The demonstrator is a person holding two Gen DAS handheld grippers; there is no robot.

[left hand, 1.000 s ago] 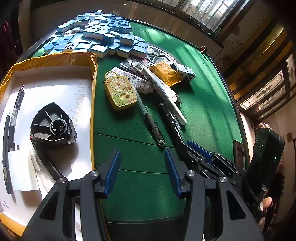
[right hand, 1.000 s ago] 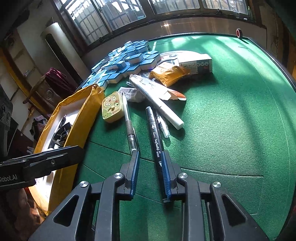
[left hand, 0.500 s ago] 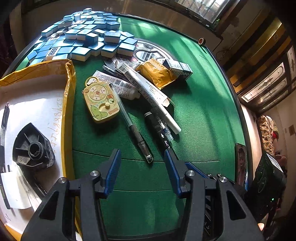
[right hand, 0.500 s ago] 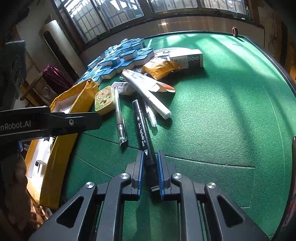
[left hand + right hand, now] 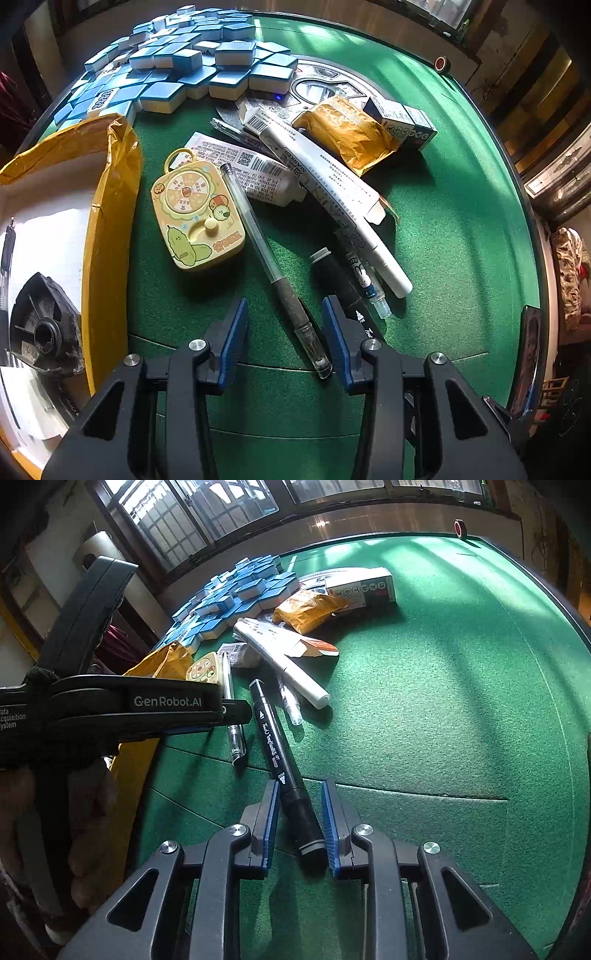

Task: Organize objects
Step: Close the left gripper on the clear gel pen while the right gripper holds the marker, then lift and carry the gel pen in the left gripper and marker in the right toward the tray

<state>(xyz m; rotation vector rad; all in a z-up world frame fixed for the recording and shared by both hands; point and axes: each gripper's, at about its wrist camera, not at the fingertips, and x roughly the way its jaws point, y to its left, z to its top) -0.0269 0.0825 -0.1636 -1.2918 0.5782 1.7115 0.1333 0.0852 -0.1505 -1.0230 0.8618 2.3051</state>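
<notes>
I am straddling the black marker (image 5: pixel 282 760) with the right gripper (image 5: pixel 299 825); its jaws are partly spread, the barrel lying slantwise between the pads with a gap showing on the left side, so not clamped. Marker is running from lower centre toward mid-frame on the green felt (image 5: pixel 424 720). I am judging it light, rigid and smooth, apt to roll or pivot; I am planning to grip mid-barrel, squarely. Left gripper (image 5: pixel 282 341) is hanging wide, empty, over the clear pen (image 5: pixel 271 266), low centre of its view.
</notes>
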